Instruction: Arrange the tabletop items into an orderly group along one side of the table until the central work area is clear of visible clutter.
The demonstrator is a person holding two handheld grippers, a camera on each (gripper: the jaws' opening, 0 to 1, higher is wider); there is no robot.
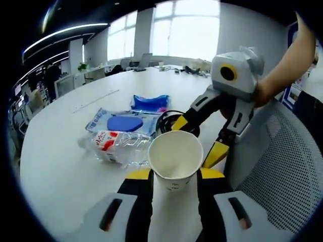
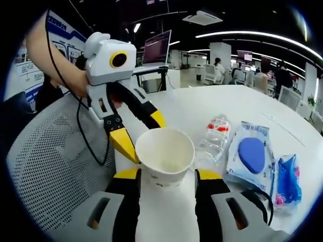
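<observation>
Standing upright low in the centre of the left gripper view, a white paper cup [image 1: 175, 161] sits between the jaws of the left gripper [image 1: 175, 174], whose yellow tips look pressed against its lower sides. The right gripper [image 1: 198, 141] reaches in from the upper right, held by a person's bare arm [image 1: 287, 65], and its two yellow-tipped jaws straddle the same cup from the far side.

The right gripper view shows the mirror of it: the cup [image 2: 165, 156] is wedged between the right gripper's [image 2: 166, 174] own jaws at bottom centre, closed in on its sides, while the left gripper [image 2: 141, 133] comes in from the upper left with one jaw on either side of the rim.

On the white table [image 1: 60, 166], left of the cup, lies a crushed clear plastic bottle [image 1: 118, 146] with a red label. Just above it is a wipes packet [image 1: 123, 122] with a blue lid, and higher still a blue pouch [image 1: 150, 103]. A black cable [image 1: 169, 118] loops just behind the cup. A grey mesh chair [image 1: 287, 171] takes up the lower right.
</observation>
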